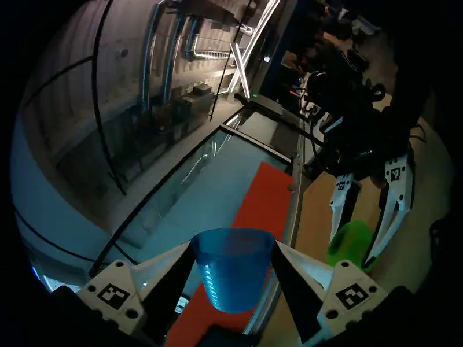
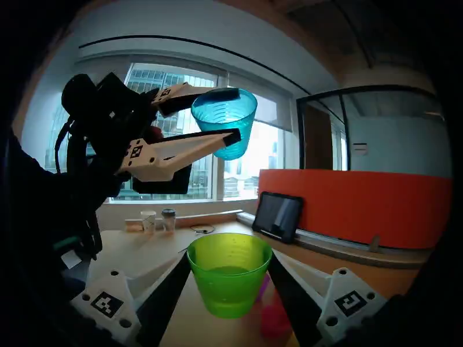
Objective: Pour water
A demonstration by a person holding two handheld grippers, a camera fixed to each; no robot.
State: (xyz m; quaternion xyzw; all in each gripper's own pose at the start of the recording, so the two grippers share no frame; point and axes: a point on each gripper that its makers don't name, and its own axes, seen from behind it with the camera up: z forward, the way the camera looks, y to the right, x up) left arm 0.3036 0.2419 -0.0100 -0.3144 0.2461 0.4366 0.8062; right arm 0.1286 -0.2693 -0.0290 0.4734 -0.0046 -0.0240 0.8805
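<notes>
the blue cup [image 2: 226, 121] is the one to watch: your left gripper [image 2: 234, 114] has it up in the air, jaws clenched on its sides, well above the bench [image 2: 162, 243]. it sits near upright with only a slight lean, and no stream leaves its rim. the wall is see-through, with moulded marks on it, but i cannot tell whether any water is inside.

the green cup [image 2: 230, 280] is low and close in front of your right gripper [image 2: 230, 254], jaws grasping it on both sides, mouth up and level. a faint line low inside it looks like a shallow pool of liquid, so it seems far from full.

my read is that you are at the line-up before a pour, blue into green, since blue is the higher one. the two cups are apart, and blue looks off to one side of green rather than over it. the next move calls for bringing the blue rim over the green mouth, lowering it close, then tipping slowly while you hold green steady and level. tipping from this height would risk a splash.

farther out, a pink thing [image 2: 272, 321] lies just under the green cup, a tablet [image 2: 279, 215] leans by an orange partition [image 2: 359, 202], and two small jars [image 2: 157, 220] stand under the window [image 2: 173, 133].
</notes>
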